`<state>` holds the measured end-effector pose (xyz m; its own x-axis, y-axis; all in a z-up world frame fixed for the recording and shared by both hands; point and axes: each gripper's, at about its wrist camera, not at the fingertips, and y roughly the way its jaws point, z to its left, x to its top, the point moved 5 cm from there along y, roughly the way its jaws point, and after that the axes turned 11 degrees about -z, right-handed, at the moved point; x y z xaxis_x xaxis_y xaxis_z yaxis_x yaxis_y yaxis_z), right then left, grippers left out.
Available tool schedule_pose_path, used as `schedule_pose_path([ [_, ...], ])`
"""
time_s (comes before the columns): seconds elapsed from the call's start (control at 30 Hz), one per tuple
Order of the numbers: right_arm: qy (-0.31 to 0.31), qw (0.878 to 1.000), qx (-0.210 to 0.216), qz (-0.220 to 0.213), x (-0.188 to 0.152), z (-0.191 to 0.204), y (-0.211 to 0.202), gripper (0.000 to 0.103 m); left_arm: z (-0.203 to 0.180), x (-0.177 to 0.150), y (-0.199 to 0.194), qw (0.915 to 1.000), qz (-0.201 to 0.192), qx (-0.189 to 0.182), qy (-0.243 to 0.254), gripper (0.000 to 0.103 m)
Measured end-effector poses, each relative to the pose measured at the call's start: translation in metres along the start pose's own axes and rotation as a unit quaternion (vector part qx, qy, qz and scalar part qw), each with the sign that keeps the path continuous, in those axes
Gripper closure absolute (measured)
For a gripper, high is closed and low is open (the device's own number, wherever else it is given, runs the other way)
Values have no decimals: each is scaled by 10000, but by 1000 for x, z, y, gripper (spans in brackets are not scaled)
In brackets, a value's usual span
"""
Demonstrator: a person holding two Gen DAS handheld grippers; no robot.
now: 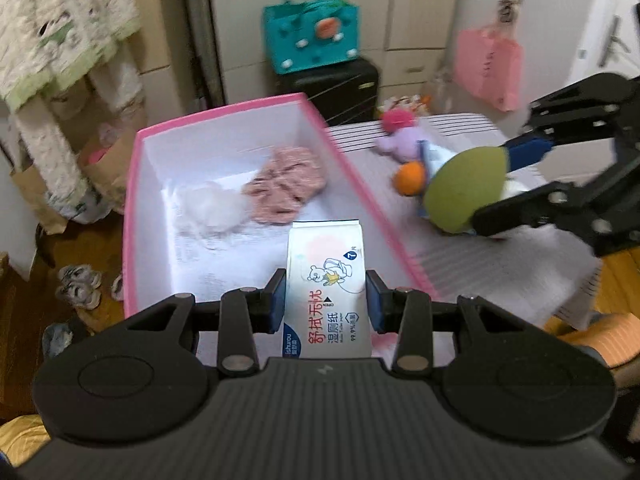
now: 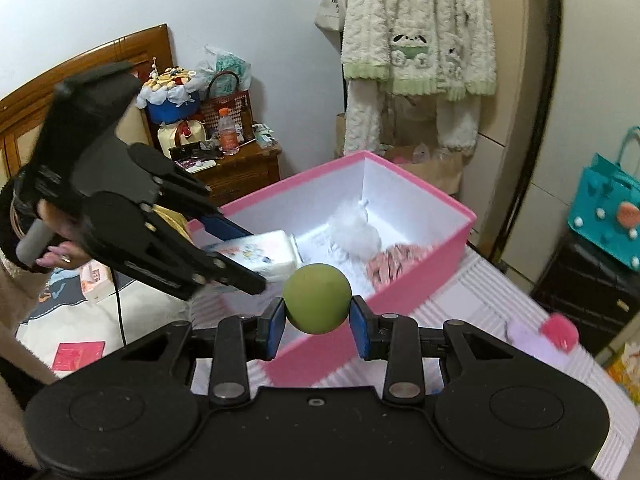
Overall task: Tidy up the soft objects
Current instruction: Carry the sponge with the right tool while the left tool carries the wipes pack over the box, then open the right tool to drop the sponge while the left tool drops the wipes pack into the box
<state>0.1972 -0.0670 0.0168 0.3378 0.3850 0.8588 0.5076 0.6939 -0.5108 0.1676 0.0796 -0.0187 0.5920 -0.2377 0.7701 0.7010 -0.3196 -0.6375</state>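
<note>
Your left gripper is clamped on a wipes pack, its blue pads pressing both long sides, so the jaws stand narrow with the pack upright between them and its far end poking out past the fingertips. Just beyond those jaws lies the pink box, open, with a pink cloth and a white fluff on its white floor; the pack hangs over the box's near end. Your right gripper is closed on a green ball, one pad on each side, the ball bulging above and ahead of the fingertips. From the right wrist view, the box sits straight ahead of the jaws, its near wall just under and behind the ball, with the fluff and cloth farther in. The left gripper crosses in from the left of the right jaws, and the pack it carries sits just left of the ball, close but apart from it. From the left wrist view, the right gripper comes in from the right, the ball outside the box, past its right wall, above the striped table. Beyond the ball on that table lie a purple plush and an orange ball, well right of your left jaws.
</note>
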Motion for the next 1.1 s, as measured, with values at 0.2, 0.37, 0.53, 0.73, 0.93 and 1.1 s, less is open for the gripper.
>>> schedule_pose_path([
  [0.2, 186, 9994, 193, 235, 21, -22, 55, 63, 34, 6, 53, 9988, 284, 378, -99, 64],
  [0.37, 315, 9974, 286, 578, 30, -35, 104, 63, 49, 5, 85, 9974, 550, 337, -316, 64],
  [0.53, 657, 9922, 391, 981, 27, -51, 150, 63, 61, 0, 111, 9928, 984, 207, -656, 64],
  [0.73, 830, 9877, 444, 1247, 26, -65, 185, 63, 71, 3, 126, 9883, 1139, 192, -992, 64],
  [0.93, 854, 9872, 467, 1260, 26, -70, 194, 60, 78, 9, 130, 9888, 1070, 348, -980, 64],
  [1.1, 871, 9873, 419, 1258, 27, -72, 197, 51, 77, 10, 134, 9899, 1031, 542, -807, 50],
])
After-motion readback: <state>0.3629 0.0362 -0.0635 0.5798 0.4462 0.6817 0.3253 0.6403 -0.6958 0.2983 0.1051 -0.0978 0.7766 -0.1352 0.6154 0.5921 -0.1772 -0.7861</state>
